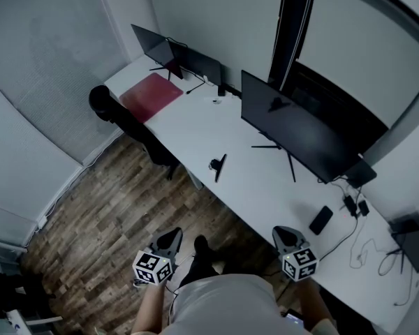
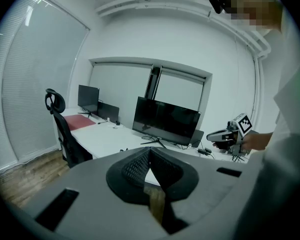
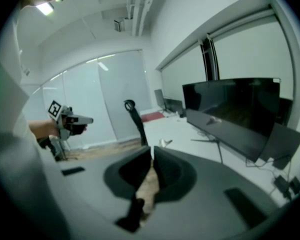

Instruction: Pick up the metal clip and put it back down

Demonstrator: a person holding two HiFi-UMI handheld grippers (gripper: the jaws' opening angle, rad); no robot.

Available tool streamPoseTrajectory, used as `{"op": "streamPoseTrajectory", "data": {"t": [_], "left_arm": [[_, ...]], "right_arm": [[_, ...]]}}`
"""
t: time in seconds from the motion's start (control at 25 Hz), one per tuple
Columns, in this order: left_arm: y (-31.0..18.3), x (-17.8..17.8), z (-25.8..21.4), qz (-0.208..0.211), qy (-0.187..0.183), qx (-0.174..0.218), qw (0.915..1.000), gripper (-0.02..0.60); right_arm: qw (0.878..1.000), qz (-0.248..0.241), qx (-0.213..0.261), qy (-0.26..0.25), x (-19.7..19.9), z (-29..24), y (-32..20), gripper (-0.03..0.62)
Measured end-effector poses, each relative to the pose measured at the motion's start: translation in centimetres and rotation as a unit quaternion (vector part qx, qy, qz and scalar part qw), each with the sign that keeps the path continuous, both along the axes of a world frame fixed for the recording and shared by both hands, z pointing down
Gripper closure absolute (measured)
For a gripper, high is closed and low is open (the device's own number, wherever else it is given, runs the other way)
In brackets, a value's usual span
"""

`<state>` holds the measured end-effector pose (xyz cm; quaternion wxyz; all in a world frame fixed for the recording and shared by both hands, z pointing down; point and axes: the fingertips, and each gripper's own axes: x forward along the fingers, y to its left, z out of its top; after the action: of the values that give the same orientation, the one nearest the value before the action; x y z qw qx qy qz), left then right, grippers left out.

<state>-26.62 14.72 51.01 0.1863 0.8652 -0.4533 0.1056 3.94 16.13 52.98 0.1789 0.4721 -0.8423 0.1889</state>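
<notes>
Left hand-held gripper (image 1: 172,237) and right hand-held gripper (image 1: 282,232) sit lowest in the head view. Clip (image 1: 218,166) lies ahead between them, near the surface (image 1: 195,128) front edge, long axis running toward the back edge; neither is clearly nearer. Left gripper view: jaws together, empty. Right gripper view: jaws together, empty, aimed at the clip (image 3: 164,143), with open surface around it.

An office: a long white worktop (image 1: 195,128) along the wall carries several black flat monitors (image 1: 300,135). A black high-backed swivel chair (image 1: 126,117) stands on wood-plank flooring (image 1: 105,215) beside a glass partition wall (image 3: 115,99).
</notes>
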Motion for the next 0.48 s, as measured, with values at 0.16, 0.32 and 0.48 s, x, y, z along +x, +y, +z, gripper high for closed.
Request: {"op": "streamPoseTrajectory", "data": {"t": [0.16, 0.32, 0.48], "left_arm": [[-1.9, -0.7, 0.3, 0.011, -0.007, 0.002, 0.9999, 0.549], [-3.7, -1.9, 0.8, 0.021, -0.005, -0.007, 0.9997, 0.549], [-6.4, -3.3, 1.4, 0.039, -0.013, -0.014, 0.9991, 0.549]], "right_arm": [[1.000, 0.003, -0.009, 0.013, -0.8, 0.4, -1.2, 0.559], [1.000, 0.015, -0.017, 0.018, -1.7, 0.5, -2.6, 0.559], [0.999, 0.027, -0.023, 0.021, -3.5, 0.5, -4.8, 0.559]]}}
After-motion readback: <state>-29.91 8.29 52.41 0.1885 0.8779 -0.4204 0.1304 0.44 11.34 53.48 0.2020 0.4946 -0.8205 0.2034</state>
